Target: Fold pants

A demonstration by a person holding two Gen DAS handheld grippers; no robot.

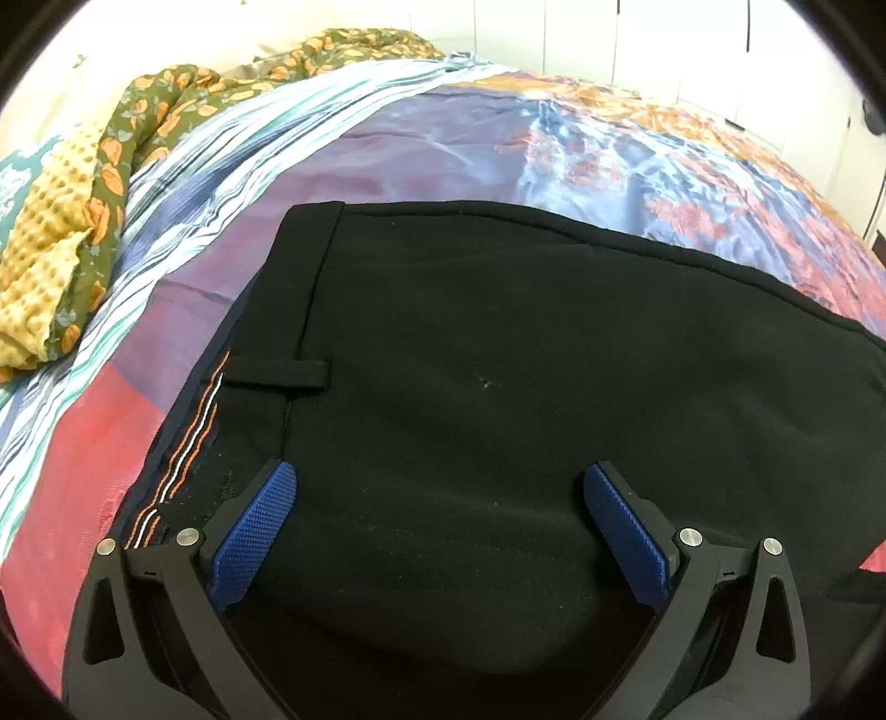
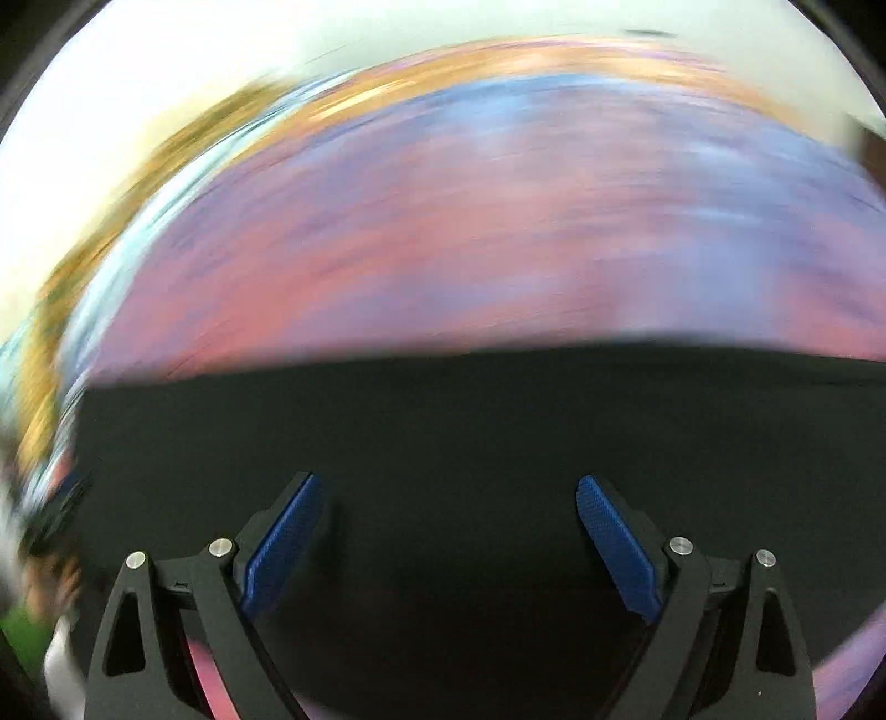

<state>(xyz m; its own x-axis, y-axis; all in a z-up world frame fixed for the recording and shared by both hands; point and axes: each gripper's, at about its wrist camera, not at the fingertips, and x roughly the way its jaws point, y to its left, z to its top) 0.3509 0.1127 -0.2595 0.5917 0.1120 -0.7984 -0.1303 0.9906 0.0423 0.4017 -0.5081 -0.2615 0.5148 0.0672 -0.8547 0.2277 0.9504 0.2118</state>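
Black pants (image 1: 498, 360) lie flat on a bed. In the left wrist view the waistband with a belt loop (image 1: 277, 376) and orange-and-white inner trim (image 1: 194, 437) is at the left. My left gripper (image 1: 440, 482) is open and empty, just above the pants near the waistband. In the right wrist view, which is motion-blurred, the pants (image 2: 470, 421) fill the lower half. My right gripper (image 2: 448, 493) is open and empty over them.
A pink, purple and blue patterned bedspread (image 1: 443, 144) covers the bed. A crumpled green floral and yellow waffle blanket (image 1: 72, 221) lies at the far left. White wall panels (image 1: 664, 44) stand behind the bed.
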